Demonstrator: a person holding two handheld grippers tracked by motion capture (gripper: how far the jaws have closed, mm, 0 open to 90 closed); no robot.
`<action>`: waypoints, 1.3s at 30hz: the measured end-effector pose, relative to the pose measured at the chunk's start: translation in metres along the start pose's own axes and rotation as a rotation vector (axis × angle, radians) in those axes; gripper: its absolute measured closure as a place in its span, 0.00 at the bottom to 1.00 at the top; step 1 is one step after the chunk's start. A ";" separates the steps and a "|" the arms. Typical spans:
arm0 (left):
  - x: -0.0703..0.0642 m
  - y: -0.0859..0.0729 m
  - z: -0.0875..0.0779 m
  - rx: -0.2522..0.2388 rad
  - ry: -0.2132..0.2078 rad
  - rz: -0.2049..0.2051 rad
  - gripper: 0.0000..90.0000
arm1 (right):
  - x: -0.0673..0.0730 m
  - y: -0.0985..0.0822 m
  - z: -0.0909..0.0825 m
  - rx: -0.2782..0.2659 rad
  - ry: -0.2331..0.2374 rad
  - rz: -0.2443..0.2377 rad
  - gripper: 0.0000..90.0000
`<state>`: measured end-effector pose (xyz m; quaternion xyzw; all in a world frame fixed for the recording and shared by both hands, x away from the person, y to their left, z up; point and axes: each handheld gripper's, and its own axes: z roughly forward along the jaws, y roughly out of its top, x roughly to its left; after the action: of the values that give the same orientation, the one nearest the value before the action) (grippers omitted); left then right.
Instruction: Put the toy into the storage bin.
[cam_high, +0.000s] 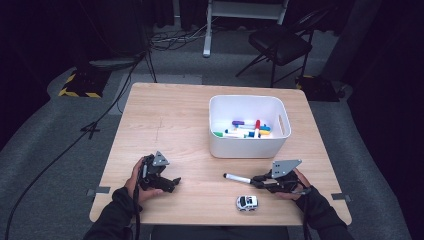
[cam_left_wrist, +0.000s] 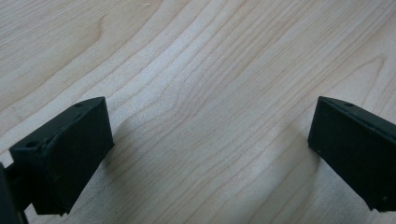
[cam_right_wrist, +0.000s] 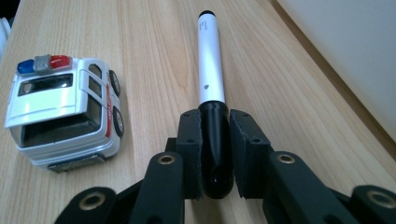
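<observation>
Pale wood grain runs across the table (cam_high: 165, 125), which stands on grey carpet with a dark folding chair (cam_high: 280, 42) beyond its far edge. On the far right part of the table sits a white bin (cam_high: 248, 145) in which several coloured markers (cam_high: 245, 129) already lie. A marker (cam_right_wrist: 210, 65) with a white barrel and black cap is gripped at its capped end by the right gripper (cam_right_wrist: 215, 140), whose jaws are closed on it; the marker lies low over the near right part of the table, and its free end points left. Just near of it, a small toy police car (cam_high: 246, 202) is seen, close but apart from the marker.

The left gripper (cam_high: 172, 184) is held at the near left of the table with its jaws wide apart and nothing between them, bare wood being seen under them.

The step in hand is judged to be the carrying of the marker to the bin. Since the grip is taken at one end, the long free end is likely to sag or swing, so the squeeze should be kept firm and the lift made straight up before any travel. The toy car should be cleared on the way. The marker is best brought over the near wall of the bin, lowered among the others, and released only once it is well inside the rim.
</observation>
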<state>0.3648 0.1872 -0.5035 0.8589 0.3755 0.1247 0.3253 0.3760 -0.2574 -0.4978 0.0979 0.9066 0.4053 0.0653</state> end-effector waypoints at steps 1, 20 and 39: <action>0.000 0.000 0.000 0.000 -0.001 0.001 0.00 | 0.000 0.001 -0.001 0.002 -0.010 -0.005 0.84; 0.000 0.001 0.001 -0.001 0.002 -0.002 0.00 | 0.008 0.022 -0.019 -0.068 -0.053 -0.025 0.84; 0.001 0.001 0.001 -0.001 0.008 0.007 0.00 | -0.001 0.078 -0.092 -0.166 -0.131 -0.118 0.84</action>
<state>0.3665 0.1868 -0.5031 0.8594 0.3738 0.1294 0.3239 0.3681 -0.2734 -0.3787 0.0647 0.8679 0.4671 0.1559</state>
